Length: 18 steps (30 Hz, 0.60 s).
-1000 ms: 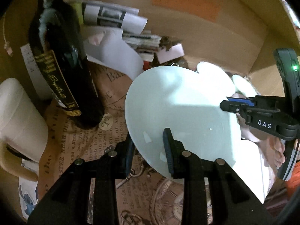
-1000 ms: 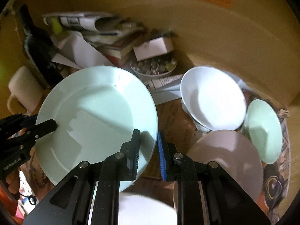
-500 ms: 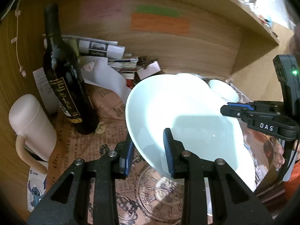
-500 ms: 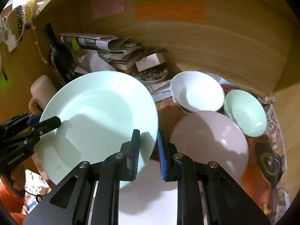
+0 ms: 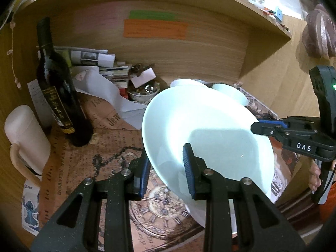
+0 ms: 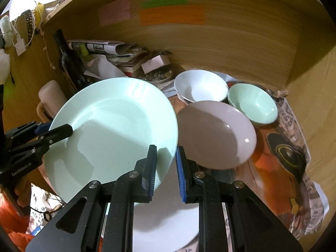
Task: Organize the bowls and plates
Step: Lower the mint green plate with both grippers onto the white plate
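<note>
A large pale green plate (image 6: 113, 126) hangs tilted above the table, held from both sides. My left gripper (image 5: 166, 159) is shut on its left rim, and it also shows as a black finger at the left of the right wrist view, left gripper (image 6: 61, 131). My right gripper (image 6: 166, 153) is shut on the right rim of the plate (image 5: 205, 130); the right gripper (image 5: 259, 127) reaches in from the right. On the table lie a pink plate (image 6: 214, 132), a white bowl (image 6: 201, 88), a green bowl (image 6: 252, 103) and a white plate (image 6: 166, 226) under my fingers.
A dark wine bottle (image 5: 58, 96) and a pink mug (image 5: 25, 130) stand at the left. Papers and books (image 6: 117, 54) and a small bowl of odds (image 5: 145, 92) crowd the back. Wooden walls (image 6: 231, 42) close the alcove behind and on both sides. Printed paper (image 5: 79, 168) covers the table.
Both grippers have drawn back from the rear wall and risen a little, carrying the green plate between them. The bowls and the pink plate have not moved.
</note>
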### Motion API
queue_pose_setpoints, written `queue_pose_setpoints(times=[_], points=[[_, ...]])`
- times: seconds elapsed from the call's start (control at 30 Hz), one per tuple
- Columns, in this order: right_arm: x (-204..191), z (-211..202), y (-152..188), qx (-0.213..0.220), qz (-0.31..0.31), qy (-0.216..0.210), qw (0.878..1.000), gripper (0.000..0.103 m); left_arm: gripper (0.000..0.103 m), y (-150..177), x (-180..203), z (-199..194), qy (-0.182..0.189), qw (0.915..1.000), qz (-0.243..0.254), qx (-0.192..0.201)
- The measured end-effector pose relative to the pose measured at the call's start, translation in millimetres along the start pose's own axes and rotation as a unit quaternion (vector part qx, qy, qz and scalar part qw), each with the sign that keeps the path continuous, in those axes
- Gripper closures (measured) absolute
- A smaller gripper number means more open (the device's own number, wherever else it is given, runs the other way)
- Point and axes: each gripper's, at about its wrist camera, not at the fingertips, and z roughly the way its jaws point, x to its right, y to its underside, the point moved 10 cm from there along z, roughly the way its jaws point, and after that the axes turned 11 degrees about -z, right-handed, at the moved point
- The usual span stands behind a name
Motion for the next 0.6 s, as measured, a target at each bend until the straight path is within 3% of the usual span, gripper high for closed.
queue_pose_setpoints(times=[0.27,0.6], points=[[7.8,-3.7,25.4,-0.011,0.013,0.001,1.0,0.086,0.073,19.1,14.3,9.6,0.022,0.9994,-0.006,-0.025],[6.5,3.5,50.3,-0.026,0.026,-0.021,0.999,0.086,0.073,41.2,17.8,14.4,0.02,0.9987,-0.006,-0.047]])
